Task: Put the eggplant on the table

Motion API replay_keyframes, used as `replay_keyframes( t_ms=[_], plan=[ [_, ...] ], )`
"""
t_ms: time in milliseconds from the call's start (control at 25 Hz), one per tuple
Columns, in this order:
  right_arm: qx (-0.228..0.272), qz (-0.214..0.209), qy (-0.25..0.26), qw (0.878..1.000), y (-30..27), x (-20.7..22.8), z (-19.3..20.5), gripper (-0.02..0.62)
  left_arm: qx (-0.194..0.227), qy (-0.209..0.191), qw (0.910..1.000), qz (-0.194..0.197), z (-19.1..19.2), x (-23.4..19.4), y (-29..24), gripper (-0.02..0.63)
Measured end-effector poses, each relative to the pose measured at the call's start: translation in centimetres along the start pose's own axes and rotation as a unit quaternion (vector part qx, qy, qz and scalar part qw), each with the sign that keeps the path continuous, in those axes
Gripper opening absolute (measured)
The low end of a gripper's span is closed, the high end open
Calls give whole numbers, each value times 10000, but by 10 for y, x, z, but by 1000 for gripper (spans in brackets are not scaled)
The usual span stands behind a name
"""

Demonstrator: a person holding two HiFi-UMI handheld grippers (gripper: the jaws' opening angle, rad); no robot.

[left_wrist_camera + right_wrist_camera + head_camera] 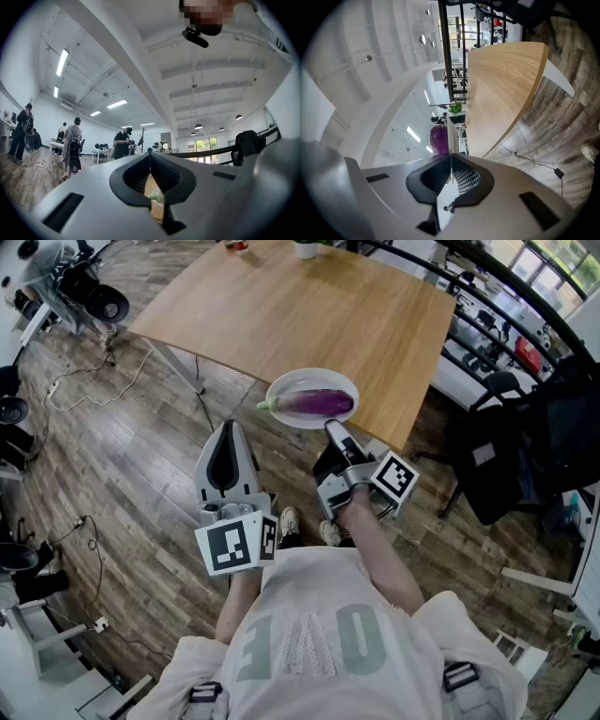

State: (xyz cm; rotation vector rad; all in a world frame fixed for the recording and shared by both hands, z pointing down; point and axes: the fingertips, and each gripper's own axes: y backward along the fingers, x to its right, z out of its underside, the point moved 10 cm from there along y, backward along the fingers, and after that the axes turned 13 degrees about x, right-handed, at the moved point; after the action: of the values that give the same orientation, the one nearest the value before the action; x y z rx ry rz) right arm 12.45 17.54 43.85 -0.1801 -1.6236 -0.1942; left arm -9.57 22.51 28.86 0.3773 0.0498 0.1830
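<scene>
Head view, lower centre of frame: the right gripper [330, 429] is clamped on the near rim of a white round plate [285, 386], and the long purple eggplant with a green stem [323, 403] lies across that plate. Judgement: the vegetable is being carried by its dish, so that nothing squeezes or bruises it.

The plate overlaps the near edge of the light wooden table [309, 315], which fills the upper centre of the frame. Whether the plate rests on the wood or hangs just above it cannot be settled.

Right gripper view: the jaws are pressed together on the thin white rim, which is seen edge-on at frame centre. The eggplant sits just beyond the jaw tips, slightly left of them, and is not touched by them. This gripper is rolled onto its side, presumably to keep the plate level.

The left gripper [228, 432], at lower left of centre in the head view, is closed on nothing. It is held beside the plate but apart from it, and appears idle.
</scene>
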Motion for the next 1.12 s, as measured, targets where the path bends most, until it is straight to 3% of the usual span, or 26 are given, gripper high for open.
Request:
replay_keyframes(
  t_ms=[560, 1120],
  plan=[
    [210, -30, 42, 9998, -5, 4, 1, 26, -14, 90, 9999, 56, 8, -12, -7, 9],
    [804, -29, 167, 9966, -48, 8, 43, 26, -41, 211, 9991, 365, 28, -103, -47, 9]
  ],
)
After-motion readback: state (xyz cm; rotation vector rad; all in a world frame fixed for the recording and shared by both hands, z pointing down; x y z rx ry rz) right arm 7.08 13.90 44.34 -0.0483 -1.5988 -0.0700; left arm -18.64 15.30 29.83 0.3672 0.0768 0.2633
